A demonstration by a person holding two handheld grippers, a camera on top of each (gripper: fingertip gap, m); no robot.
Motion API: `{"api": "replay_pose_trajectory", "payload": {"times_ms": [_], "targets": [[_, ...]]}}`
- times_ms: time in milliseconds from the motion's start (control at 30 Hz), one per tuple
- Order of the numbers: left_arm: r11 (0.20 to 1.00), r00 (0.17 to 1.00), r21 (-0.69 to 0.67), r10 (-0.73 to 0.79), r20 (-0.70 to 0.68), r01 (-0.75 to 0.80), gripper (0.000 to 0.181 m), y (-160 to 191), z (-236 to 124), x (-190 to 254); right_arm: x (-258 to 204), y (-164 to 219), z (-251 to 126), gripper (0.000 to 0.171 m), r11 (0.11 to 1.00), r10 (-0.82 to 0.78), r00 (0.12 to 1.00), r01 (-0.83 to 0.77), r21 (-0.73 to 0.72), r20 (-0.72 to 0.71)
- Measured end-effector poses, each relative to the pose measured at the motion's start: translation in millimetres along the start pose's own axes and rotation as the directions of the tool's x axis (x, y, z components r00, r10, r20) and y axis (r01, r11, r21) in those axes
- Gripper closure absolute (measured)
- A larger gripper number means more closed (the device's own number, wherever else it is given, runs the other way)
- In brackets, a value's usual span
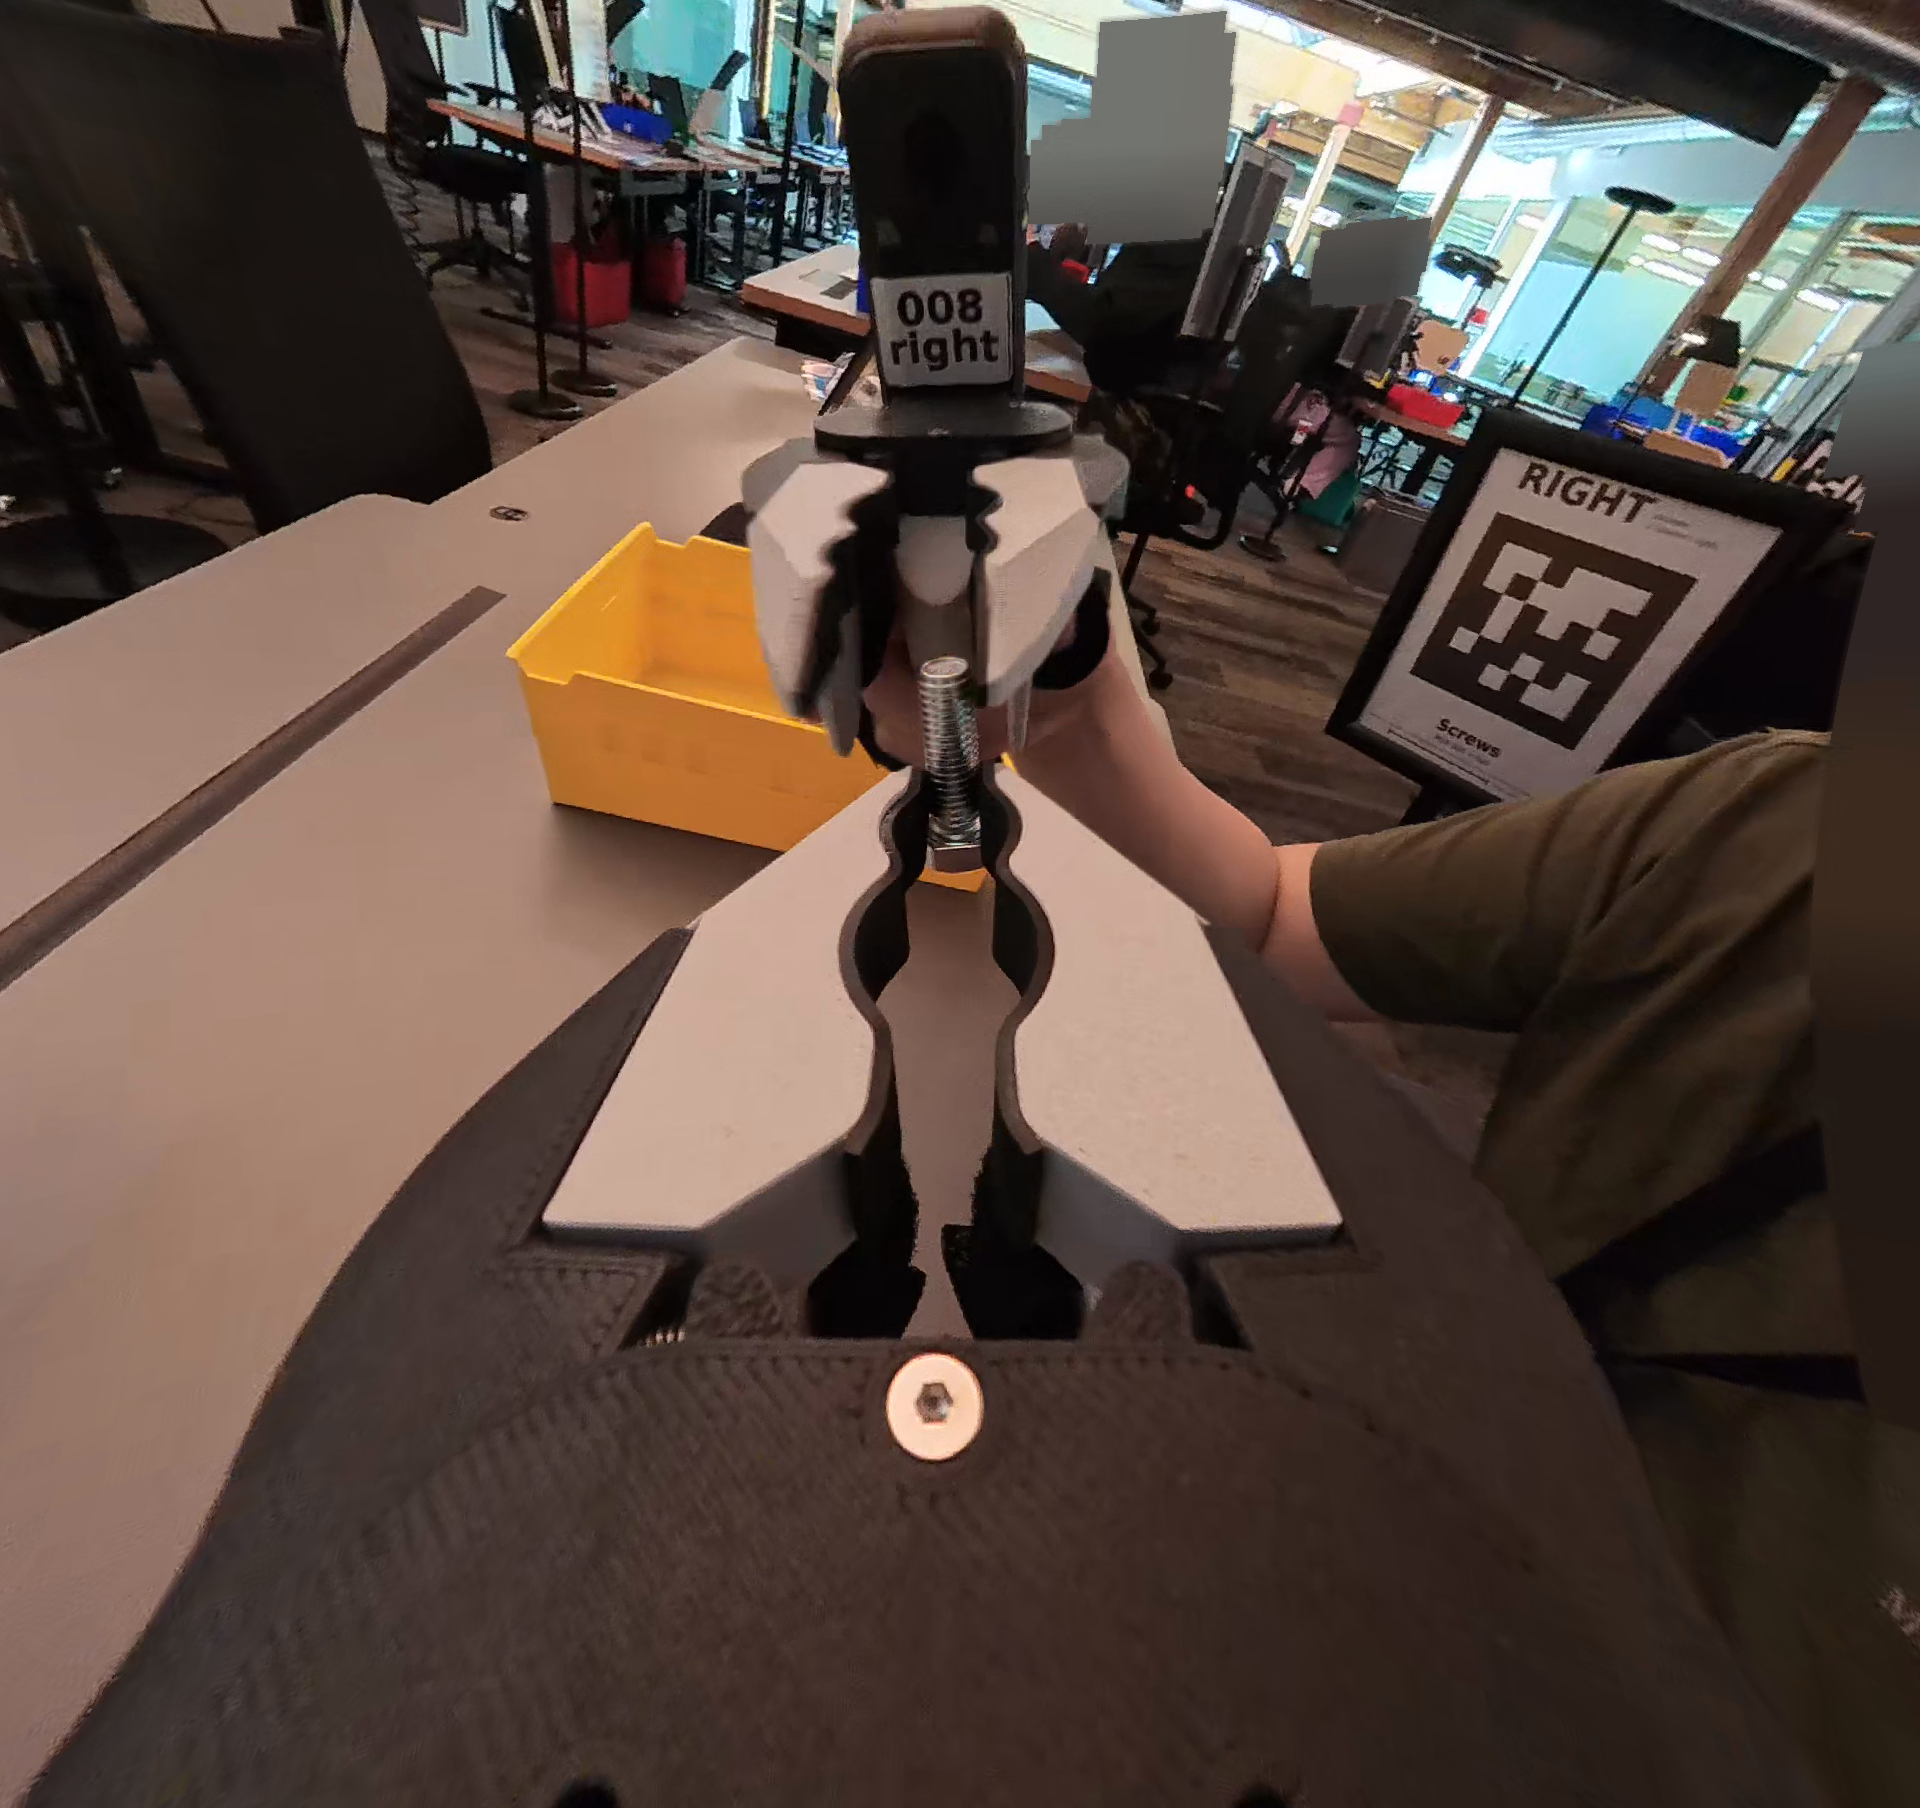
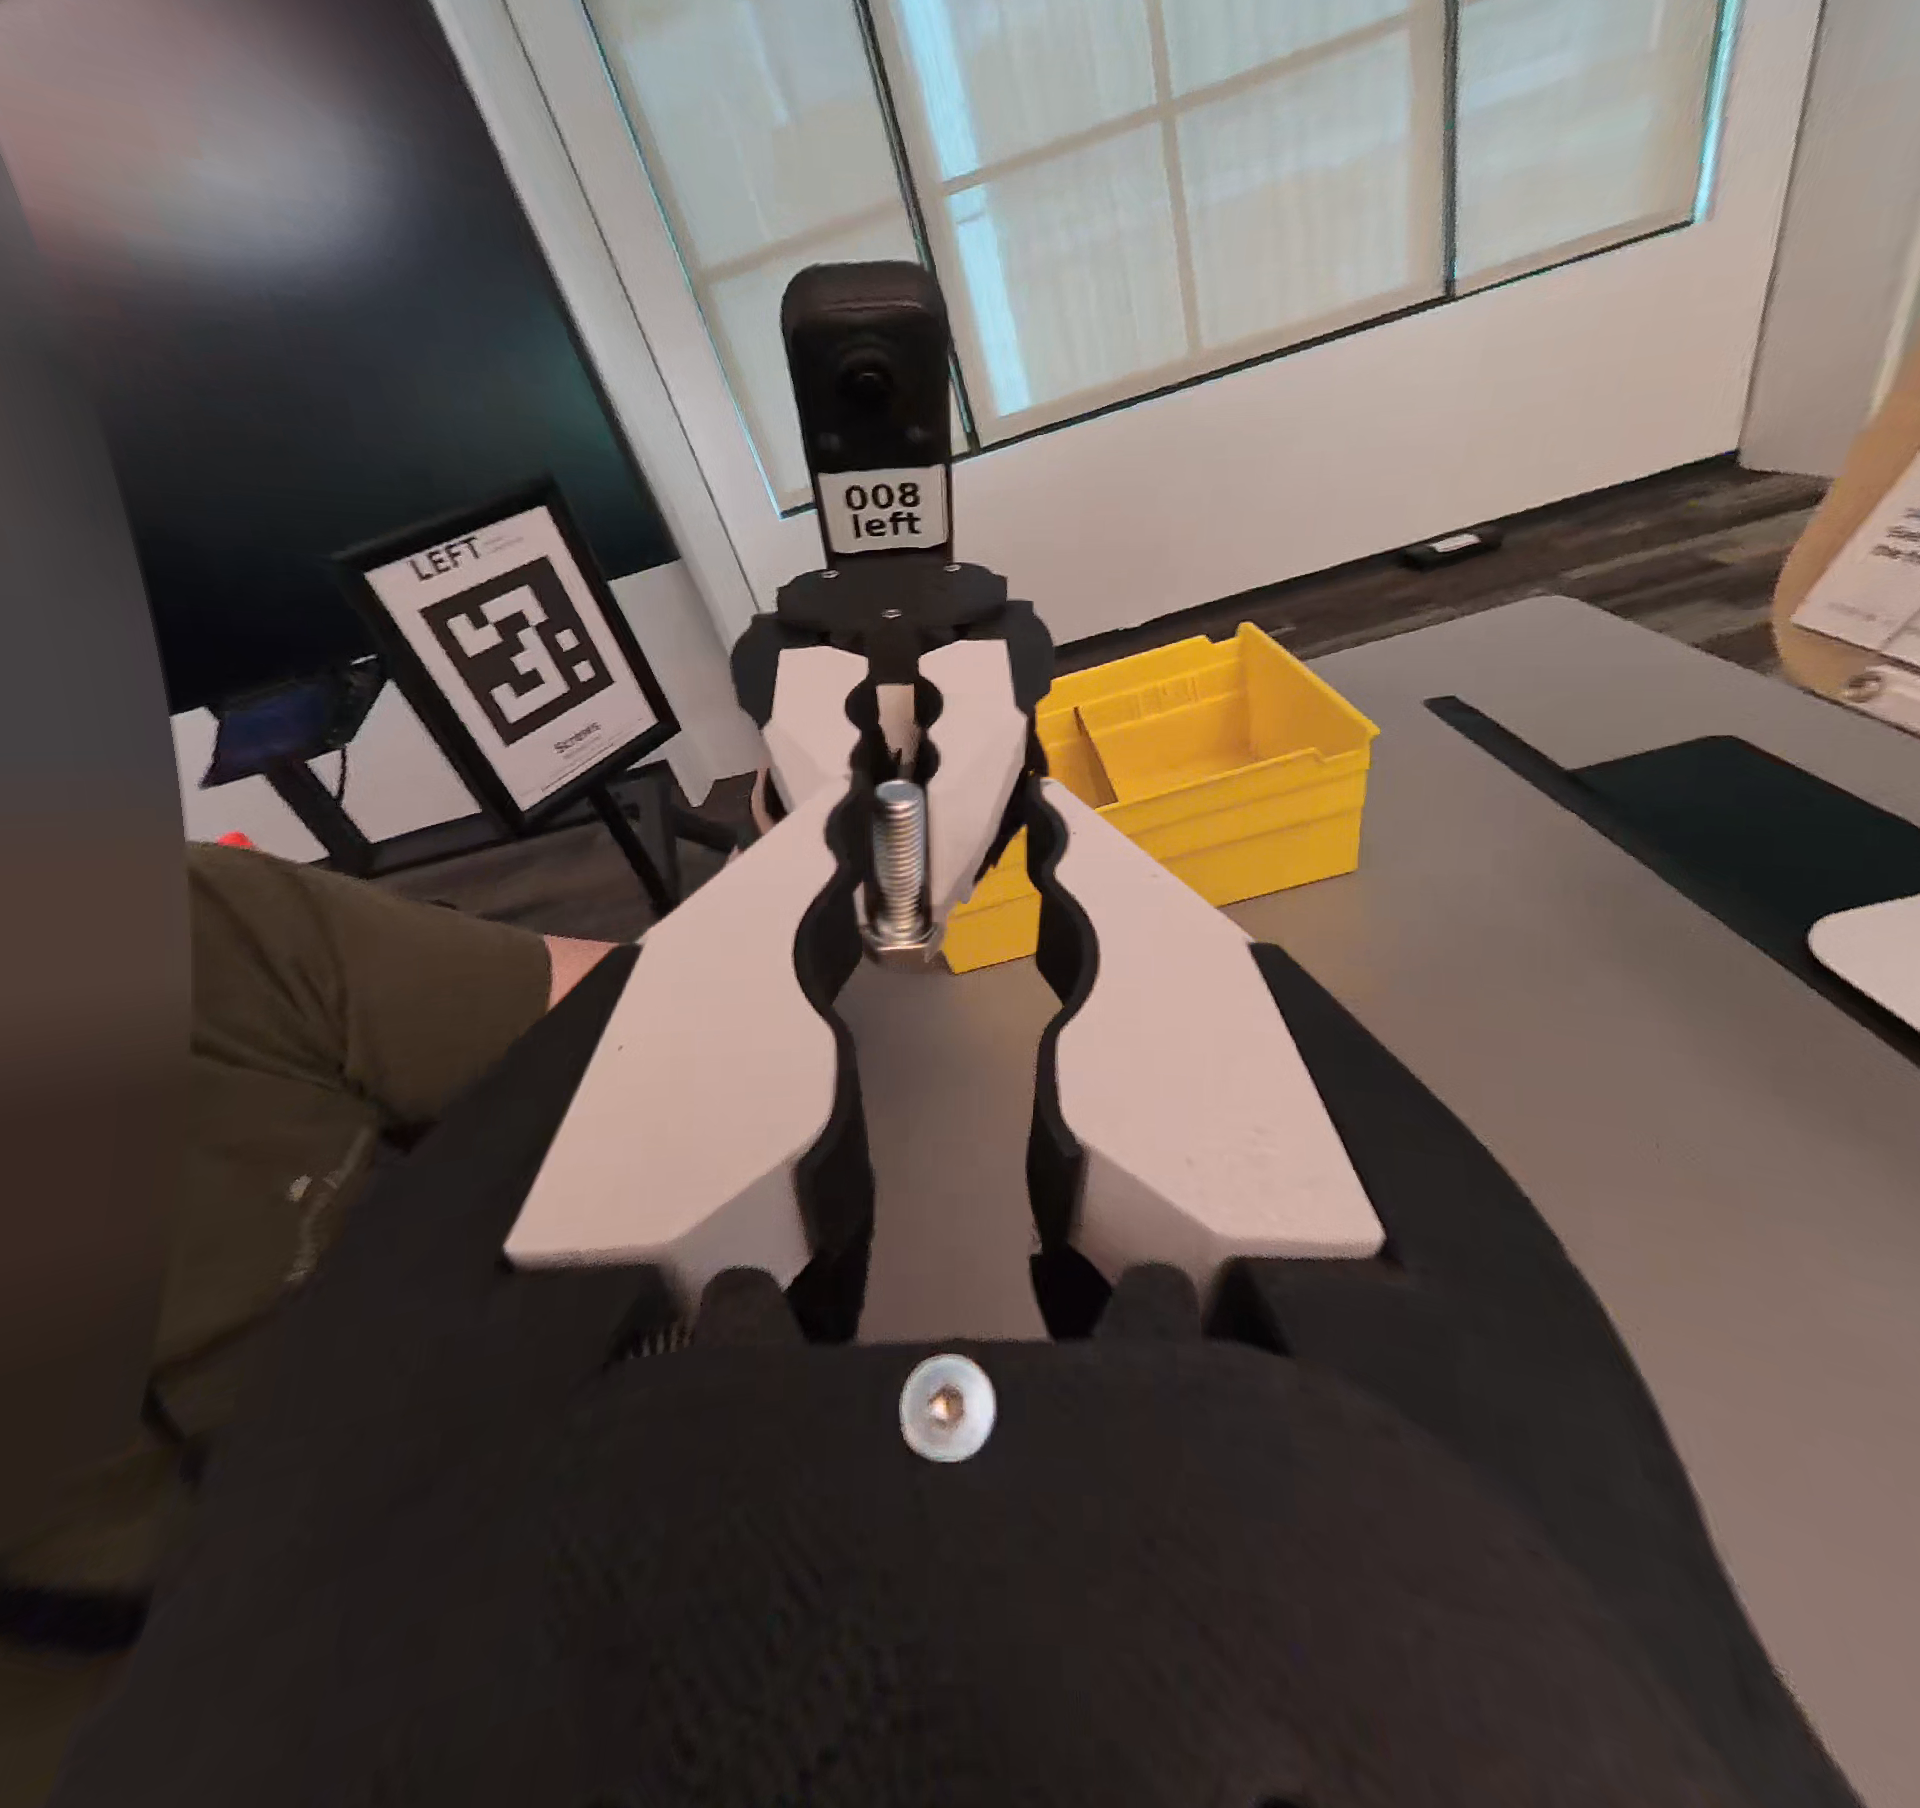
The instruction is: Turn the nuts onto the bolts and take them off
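L gripper: nearest in left wrist view; fingers nearly together, clenched on the hex end of the bolt.
Bolt: silver, threaded, roughly upright in the air above the table; hex end down, bare tip up. Can't tell whether the hex piece is a nut or the bolt head.
R gripper: faces the L gripper head-on, fingers spread either side of the bolt w/ a gap showing, so released. Contact w/ the threads can't be told.
Hand: person's hand around the R gripper's grip, just behind the bolt in left wrist view; olive sleeve to the right.
Yellow bin: on the table beyond both grippers, apart from them; a brown divider stands inside it.
Framed signs: black-and-white marker sign on a stand past the table edge in left wrist view; a similar one in right wrist view.
Bkgd: large paned window behind in right wrist view; desks and chairs far off in left wrist view.
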State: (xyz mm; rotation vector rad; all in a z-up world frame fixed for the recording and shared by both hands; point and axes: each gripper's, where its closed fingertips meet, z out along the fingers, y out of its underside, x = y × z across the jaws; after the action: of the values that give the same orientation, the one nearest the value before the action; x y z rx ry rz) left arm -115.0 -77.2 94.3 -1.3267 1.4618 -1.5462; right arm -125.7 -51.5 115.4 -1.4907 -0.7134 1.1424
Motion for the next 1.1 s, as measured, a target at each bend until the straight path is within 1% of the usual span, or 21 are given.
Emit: {"api": "replay_pose_trajectory", "payload": {"times_ms": [33, 67, 100, 167, 300, 400, 467, 500, 600, 767, 833, 867, 900, 933, 967, 1000, 1033, 1067, 1100], "targets": [[1.0, 1.0, -0.002, 0.0, 0.004, 0.0, 0.174, -0.1, -1.3, -2.0, -4.5, 1.7, 0.9, 0.156, 1.0, 0.004, 0.999, -0.004, -0.008, 0.04], [1.0, 1.0, -0.004, 0.006, 0.006, -0.006, 0.174, -0.1, -2.4, -3.4, -8.5, 4.9, 1.8, 0.162, 1.0, 0.018, 0.997, -0.016, -0.027, 0.077], [1.0, 1.0, -0.002, 0.006, 0.002, -0.006, 0.174, -0.6, -3.3, -4.0, -6.8, 8.7, 2.8, 0.162, 0.999, 0.024, 0.997, -0.02, -0.048, 0.077], [1.0, 1.0, 0.0, 0.0, -0.006, 0.0, 0.173, -0.9, -4.6, -5.0, -5.5, 8.9, 5.3, 0.161, 0.999, 0.014, 0.997, -0.011, -0.037, 0.078], [1.0, 1.0, -0.008, -0.005, -0.02, 0.005, 0.174, 1.2, -8.4, -5.8, -5.4, 9.1, 11.3, 0.163, 1.0, 0.003, 0.997, -0.001, -0.022, 0.082], [1.0, 1.0, -0.003, -0.013, -0.027, 0.013, 0.173, 0.5, -11.8, -5.9, -5.8, 7.6, 14.8, 0.163, 1.0, 0.02, 0.996, -0.02, -0.001, 0.086], [1.0, 1.0, 0.007, -0.007, -0.018, 0.007, 0.166, -0.8, -12.9, -6.9, -8.2, 6.0, 16.4, 0.163, 0.999, 0.031, 0.994, -0.033, 0.015, 0.105], [1.0, 1.0, 0.007, -0.003, -0.015, 0.003, 0.165, -0.6, -13.2, -7.2, -8.5, 6.3, 17.4, 0.163, 0.999, 0.032, 0.994, -0.034, 0.015, 0.108], [1.0, 0.999, 0.011, -0.001, -0.035, 0.001, 0.173, 1.0, -11.7, -4.7, -7.0, 5.4, 17.7, 0.164, 0.999, 0.033, 0.994, -0.036, 0.025, 0.104], [0.999, 0.998, 0.03, -0.023, -0.061, 0.025, 0.173, 1.3, -6.7, -3.3, -7.6, 5.0, 14.5, 0.164, 1.0, 0.016, 0.993, -0.019, 0.023, 0.114], [1.0, 0.998, 0.025, -0.002, -0.059, 0.003, 0.174, 0.8, -8.7, -2.7, -9.5, 3.8, 15.6, 0.163, 0.999, -0.015, 0.993, 0.011, 0.035, 0.117], [1.0, 0.998, 0.025, 0.007, -0.059, -0.006, 0.174, -0.7, -10.9, -1.4, -12.5, 0.6, 14.6, 0.159, 0.998, -0.043, 0.991, 0.036, 0.056, 0.126], [0.999, 0.999, 0.032, 0.018, -0.046, -0.016, 0.174, -3.7, -14.7, -1.5, -12.8, -1.5, 12.2, 0.151, 0.996, -0.069, 0.99, 0.061, 0.068, 0.119], [0.998, 0.999, 0.05, 0.034, -0.02, -0.033, 0.174, -8.5, -21.1, -3.1, -6.9, 6.1, 10.3, 0.147, 0.994, -0.108, 0.991, 0.107, 0.015, 0.079], [0.996, 0.999, 0.068, 0.051, 0.014, -0.052, 0.174, -13.9, -29.6, -5.4, 3.2, 25.0, 8.6, 0.146, 0.98, -0.168, 0.985, 0.17, -0.105, 0.032], [0.994, 0.996, 0.076, 0.068, 0.057, -0.072, 0.174, -18.5, -39.5, -8.8, 14.3, 53.0, 6.4, 0.14, 0.94, -0.224, 0.975, 0.217, -0.262, 0.001], [0.993, 0.99, 0.073, 0.088, 0.112, -0.096, 0.174, -21.5, -49.9, -13.8, 25.7, 87.8, 2.3, 0.132, 0.866, -0.265, 0.964, 0.235, -0.441, -0.009], [0.99, 0.979, 0.061, 0.111, 0.17, -0.123, 0.174, -23.3, -60.0, -19.0, 35.2, 124.4, -4.1, 0.13, 0.755, -0.297, 0.955, 0.24, -0.611, 0.008], [0.988, 0.966, 0.047, 0.133, 0.22, -0.146, 0.174, -24.3, -69.4, -23.7, 41.3, 156.4, -9.3, 0.13, 0.635, -0.318, 0.947, 0.245, -0.732, 0.042]]}}
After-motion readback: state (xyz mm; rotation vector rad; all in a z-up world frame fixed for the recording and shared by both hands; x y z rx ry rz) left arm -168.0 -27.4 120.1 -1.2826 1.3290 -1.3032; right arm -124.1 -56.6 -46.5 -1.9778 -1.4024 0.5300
